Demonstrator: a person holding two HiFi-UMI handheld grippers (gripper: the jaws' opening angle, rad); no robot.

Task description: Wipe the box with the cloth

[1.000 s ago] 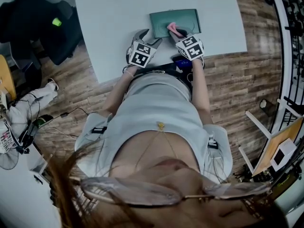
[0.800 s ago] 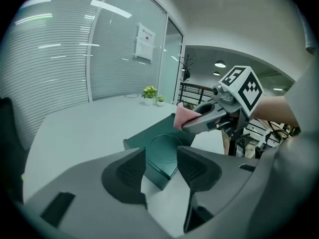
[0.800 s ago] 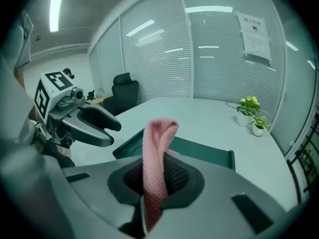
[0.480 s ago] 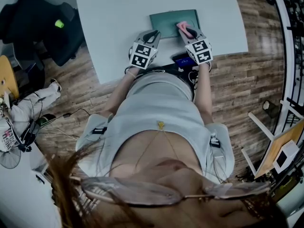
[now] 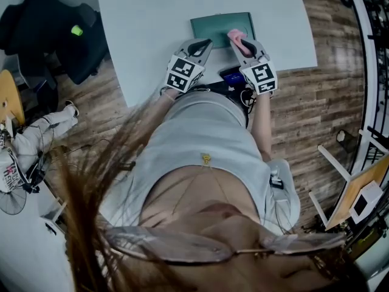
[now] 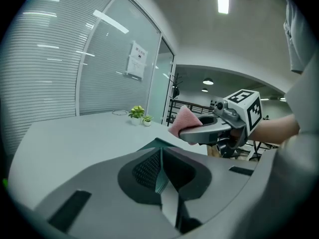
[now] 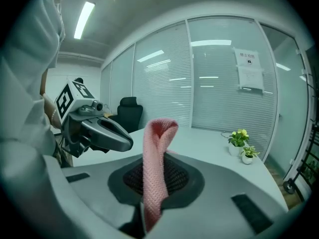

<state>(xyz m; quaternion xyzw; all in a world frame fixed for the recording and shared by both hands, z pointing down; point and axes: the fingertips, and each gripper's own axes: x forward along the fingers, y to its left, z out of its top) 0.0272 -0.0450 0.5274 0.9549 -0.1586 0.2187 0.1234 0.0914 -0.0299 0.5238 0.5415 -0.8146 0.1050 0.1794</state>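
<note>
A flat teal box [image 5: 214, 23] lies on the white table [image 5: 146, 29], in front of both grippers. My right gripper [image 5: 238, 39] hangs over the box's near right corner, shut on a pink knitted cloth [image 5: 234, 35]. The cloth [image 7: 157, 168] sticks up from between that gripper's jaws. My left gripper [image 5: 201, 45] is lifted just short of the box's near edge, jaws shut with nothing held. In the left gripper view a corner of the box [image 6: 152, 144] shows past the closed jaws [image 6: 160, 156], and the right gripper [image 6: 204, 131] with the cloth [image 6: 185, 119] is beside it.
A dark phone-like object [image 5: 234, 76] sits at the table's near edge below the right gripper. Small potted plants [image 6: 137, 114] stand at the table's far side. A black office chair [image 5: 42, 23] is to the left, off the table.
Both grippers have lifted away from the table. The left jaws have closed. The right gripper carried the cloth from the box's middle toward its right side.
</note>
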